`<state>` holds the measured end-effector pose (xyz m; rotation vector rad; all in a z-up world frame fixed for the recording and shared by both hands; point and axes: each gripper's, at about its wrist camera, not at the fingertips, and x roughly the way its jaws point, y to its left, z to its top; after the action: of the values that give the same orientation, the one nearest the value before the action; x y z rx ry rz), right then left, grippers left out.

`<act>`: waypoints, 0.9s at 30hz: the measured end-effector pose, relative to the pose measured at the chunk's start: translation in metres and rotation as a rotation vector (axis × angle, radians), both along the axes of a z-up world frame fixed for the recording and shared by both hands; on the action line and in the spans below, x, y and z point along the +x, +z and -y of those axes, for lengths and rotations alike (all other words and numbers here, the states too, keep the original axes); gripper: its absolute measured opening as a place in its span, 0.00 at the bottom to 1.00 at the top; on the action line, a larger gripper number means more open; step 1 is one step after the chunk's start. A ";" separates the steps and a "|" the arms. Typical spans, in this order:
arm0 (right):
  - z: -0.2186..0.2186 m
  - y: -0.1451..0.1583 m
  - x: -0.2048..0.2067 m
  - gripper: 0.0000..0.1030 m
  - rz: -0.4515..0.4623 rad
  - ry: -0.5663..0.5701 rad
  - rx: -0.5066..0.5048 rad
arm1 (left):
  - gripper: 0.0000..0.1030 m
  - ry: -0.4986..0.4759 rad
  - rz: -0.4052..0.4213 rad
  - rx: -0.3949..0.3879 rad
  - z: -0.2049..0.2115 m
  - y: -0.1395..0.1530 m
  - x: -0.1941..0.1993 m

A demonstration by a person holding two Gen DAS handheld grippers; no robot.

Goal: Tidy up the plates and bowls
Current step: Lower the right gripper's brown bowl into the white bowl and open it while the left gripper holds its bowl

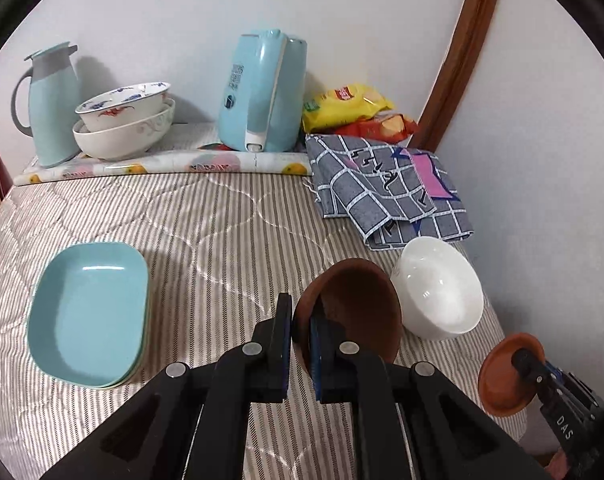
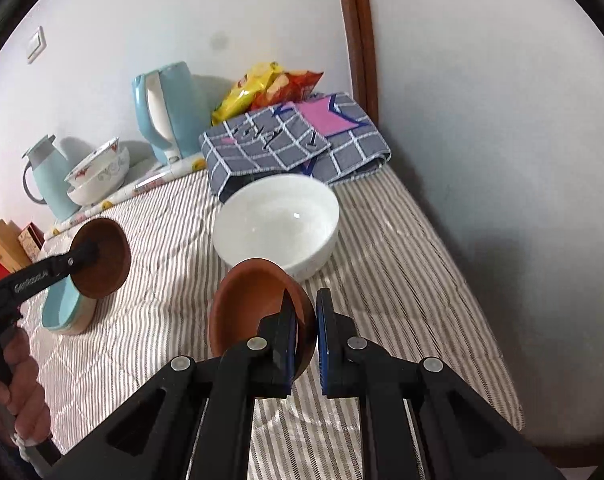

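Note:
My left gripper [image 1: 302, 316] is shut on the rim of a brown clay bowl [image 1: 357, 304] and holds it above the striped table, tilted; it also shows in the right wrist view [image 2: 102, 256]. My right gripper [image 2: 306, 312] is shut on the rim of a second brown clay bowl [image 2: 250, 304], seen from the left wrist at the lower right [image 1: 505, 376]. A white bowl [image 2: 278, 220] stands on the table just beyond it, also in the left wrist view [image 1: 437, 288]. Stacked light-blue rectangular plates [image 1: 90, 312] lie at the left.
Two stacked patterned bowls [image 1: 122, 120], a blue jug [image 1: 50, 104] and a blue kettle [image 1: 262, 92] stand at the back by the wall. A folded checked cloth [image 1: 385, 188] and snack bags [image 1: 349, 108] lie at the back right. The table edge runs along the right wall.

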<state>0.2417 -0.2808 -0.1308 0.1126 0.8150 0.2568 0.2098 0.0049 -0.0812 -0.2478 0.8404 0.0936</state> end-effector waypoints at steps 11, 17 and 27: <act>-0.007 0.032 0.002 0.09 0.065 -0.002 0.005 | 0.08 0.003 0.042 -0.002 -0.002 0.025 -0.006; -0.012 0.039 0.007 0.09 0.075 0.002 0.005 | 0.08 -0.001 0.054 -0.012 -0.002 0.032 -0.005; -0.015 0.035 0.030 0.09 0.061 -0.004 0.012 | 0.08 -0.015 0.040 -0.024 0.001 0.029 0.009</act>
<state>0.2717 -0.2661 -0.0959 0.1174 0.7526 0.2601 0.2189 0.0042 -0.0526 -0.2652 0.8035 0.0644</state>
